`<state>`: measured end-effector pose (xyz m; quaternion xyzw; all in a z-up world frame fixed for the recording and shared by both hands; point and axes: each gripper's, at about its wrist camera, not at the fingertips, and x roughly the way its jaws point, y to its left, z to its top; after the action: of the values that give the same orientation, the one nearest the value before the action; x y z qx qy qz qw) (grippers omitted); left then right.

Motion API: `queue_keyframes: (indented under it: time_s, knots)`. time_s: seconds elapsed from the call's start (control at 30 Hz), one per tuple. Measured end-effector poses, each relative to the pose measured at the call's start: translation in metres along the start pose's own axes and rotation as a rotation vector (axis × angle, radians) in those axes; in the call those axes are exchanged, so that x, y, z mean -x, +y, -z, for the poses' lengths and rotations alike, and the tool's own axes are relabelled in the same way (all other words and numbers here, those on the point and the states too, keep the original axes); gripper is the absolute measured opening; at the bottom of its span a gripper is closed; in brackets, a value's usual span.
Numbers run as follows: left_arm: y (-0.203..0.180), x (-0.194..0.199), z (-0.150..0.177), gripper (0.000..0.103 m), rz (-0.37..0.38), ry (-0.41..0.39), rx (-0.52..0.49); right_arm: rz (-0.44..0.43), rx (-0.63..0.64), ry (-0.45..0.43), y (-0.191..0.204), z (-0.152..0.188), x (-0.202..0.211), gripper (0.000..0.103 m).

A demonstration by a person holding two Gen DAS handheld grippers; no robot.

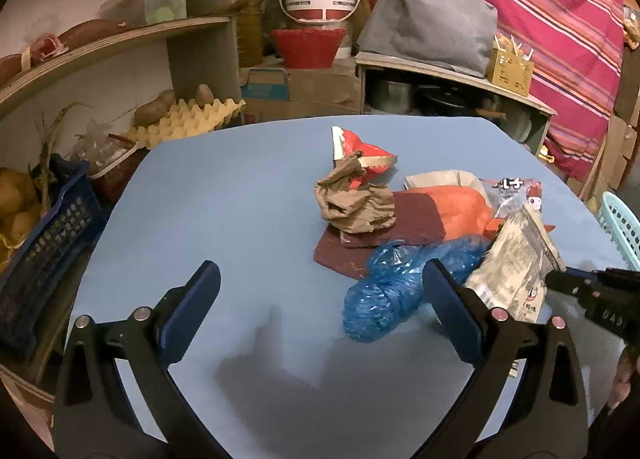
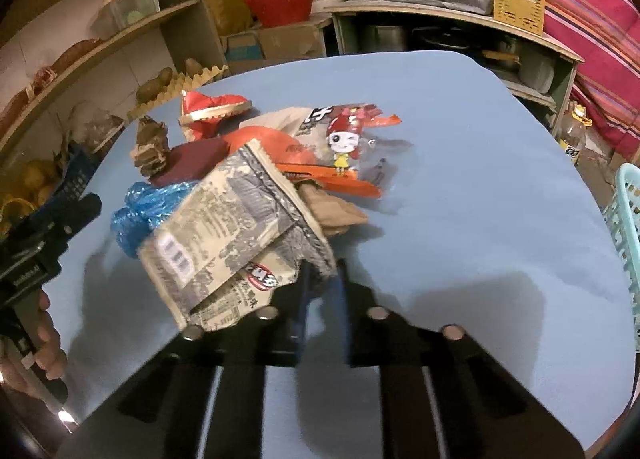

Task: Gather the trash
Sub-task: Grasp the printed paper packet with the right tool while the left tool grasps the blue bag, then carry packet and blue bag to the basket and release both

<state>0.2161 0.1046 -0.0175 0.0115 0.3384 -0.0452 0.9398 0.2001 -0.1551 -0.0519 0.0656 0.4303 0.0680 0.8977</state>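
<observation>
My right hand-held gripper (image 2: 320, 279) sits low centre in its own view, jaws pinched nearly together on the corner of a flat grey-and-cream printed foil snack packet (image 2: 236, 227). The packet sticks up and left from the pads, tilted, over the blue table (image 2: 480, 179). In the left wrist view that packet (image 1: 516, 267) is at the right, with the right hand-held gripper (image 1: 560, 283) coming in from the right edge.

My left hand-held gripper (image 1: 320, 287) has its jaws spread wide, nothing between them, over bare table (image 1: 220, 199) in the lower half of that frame. Its right finger (image 1: 452, 299) overlaps a crumpled blue plastic bag (image 1: 384, 295); I cannot tell whether they touch.

The rest of the trash pile is mid-frame: crumpled brown paper (image 1: 354, 205) on a dark red flat sheet (image 1: 416, 219), a red-and-gold torn wrapper (image 1: 360, 151) behind, an orange wrapper (image 1: 460, 207), and a clear packet with a cartoon girl (image 2: 344, 143) right of centre.

A pale teal plastic basket (image 2: 624, 227) is at the right edge, off the table. My hand (image 2: 48, 343) shows at lower left of the right wrist view.
</observation>
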Motion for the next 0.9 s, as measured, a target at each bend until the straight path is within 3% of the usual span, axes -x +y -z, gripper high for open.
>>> queue_keyframes:
  time_s: [0.33,0.63,0.73,0.8,0.9]
  knots:
    - [-0.012,-0.012,0.001,0.098,0.019,0.028,-0.016,0.005,-0.025,-0.053,-0.026,0.002,0.021,0.005]
    - [-0.031,-0.03,0.004,0.097,0.097,0.078,0.0,0.114,-0.096,-0.077,-0.091,0.011,0.043,0.005]
    - [-0.037,-0.038,0.007,0.082,0.092,0.101,-0.012,0.131,-0.124,-0.084,-0.11,0.013,0.049,0.005]
    - [-0.039,-0.044,0.009,0.065,0.095,0.122,-0.017,0.143,-0.135,-0.092,-0.12,0.015,0.054,0.005]
    - [-0.042,-0.043,0.011,0.049,0.092,0.128,-0.02,0.155,-0.143,-0.108,-0.131,0.016,0.063,0.005]
